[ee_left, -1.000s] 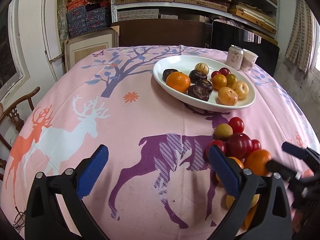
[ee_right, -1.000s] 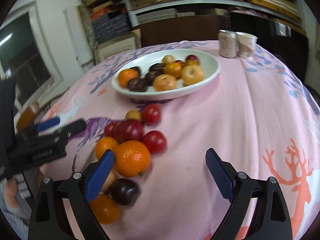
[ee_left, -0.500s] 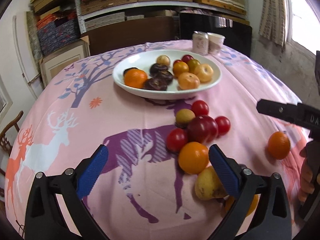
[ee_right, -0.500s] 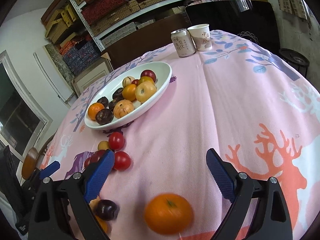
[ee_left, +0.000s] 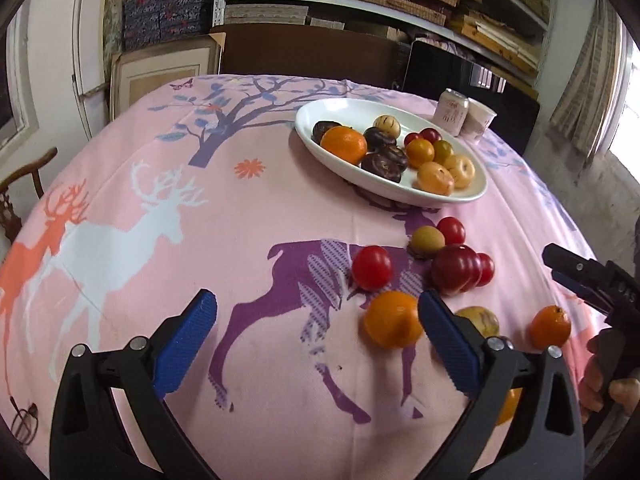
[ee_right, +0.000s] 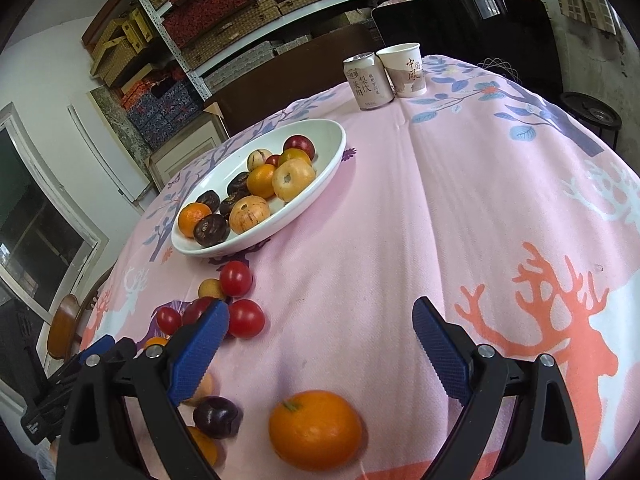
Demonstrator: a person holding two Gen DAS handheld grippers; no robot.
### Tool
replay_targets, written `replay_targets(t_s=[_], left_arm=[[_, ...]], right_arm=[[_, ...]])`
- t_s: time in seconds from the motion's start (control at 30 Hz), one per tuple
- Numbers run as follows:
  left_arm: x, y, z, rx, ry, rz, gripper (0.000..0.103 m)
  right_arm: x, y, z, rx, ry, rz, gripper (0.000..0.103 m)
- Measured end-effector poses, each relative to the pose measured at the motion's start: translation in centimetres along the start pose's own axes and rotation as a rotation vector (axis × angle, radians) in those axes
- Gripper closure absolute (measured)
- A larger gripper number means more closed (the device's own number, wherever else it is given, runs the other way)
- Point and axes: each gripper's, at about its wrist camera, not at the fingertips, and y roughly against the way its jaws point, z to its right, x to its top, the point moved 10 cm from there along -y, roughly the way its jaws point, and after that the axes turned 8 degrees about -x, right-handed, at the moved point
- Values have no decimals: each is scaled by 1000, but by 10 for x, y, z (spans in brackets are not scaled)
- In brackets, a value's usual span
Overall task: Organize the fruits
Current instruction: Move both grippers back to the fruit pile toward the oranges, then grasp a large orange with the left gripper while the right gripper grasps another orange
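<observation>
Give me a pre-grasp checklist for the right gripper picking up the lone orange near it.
1. Right gripper open: ok, jaws wide apart.
2. Right gripper empty: ok.
3. Lone orange free of other fruit: ok, dark plum sits apart on its left.
4. Orange between the jaws: not ok, it lies low in the right wrist view, nearer than the tips.
5. Left gripper clear: ok, open and over its own orange.
6. Room in white dish: ok, bare patch at far end.

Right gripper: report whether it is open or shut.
Open. The right gripper has its blue pads spread wide, holding nothing; the orange lies loose on the cloth below.
</observation>
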Motion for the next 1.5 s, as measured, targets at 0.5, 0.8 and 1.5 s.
replay_targets(t_s=[0.5,0.8,1.5], left_arm=[[-21,-16,26,-12,-126,-85,4],[-30,-2,39,-69,-160,-64,6],[-39,-21,43,-151,-125,-147,67]], right_arm=[[-17,19,-6,15,62,21,9],[-50,34,-1,31,130,-63,9],[-68,25,-15,-86,385,-119,58]])
